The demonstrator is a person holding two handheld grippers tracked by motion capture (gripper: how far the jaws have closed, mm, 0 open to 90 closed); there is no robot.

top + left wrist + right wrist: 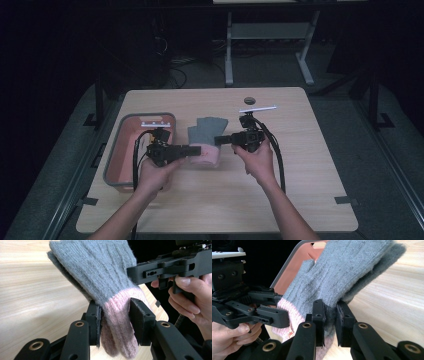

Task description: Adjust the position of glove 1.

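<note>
Both forearms are brought in from the near edge of the table [310, 150] and are angled toward each other. The left gripper [192, 150] is held level in the left hand [155, 175], jaws pointed toward the right gripper [220, 140] and clamped on the glove [100, 275]. The right gripper is held level in the right hand [257, 160], jaws pointed back and likewise clamped on the glove.

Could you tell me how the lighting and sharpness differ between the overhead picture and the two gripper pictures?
High view: dim and soft, the room black beyond the table, the glove small with no knit detail. Left gripper view: bright and crisp on the glove, the wood washed pale. Right gripper view: glove sharp, the bin behind slightly soft, and a black background upper left.
</note>
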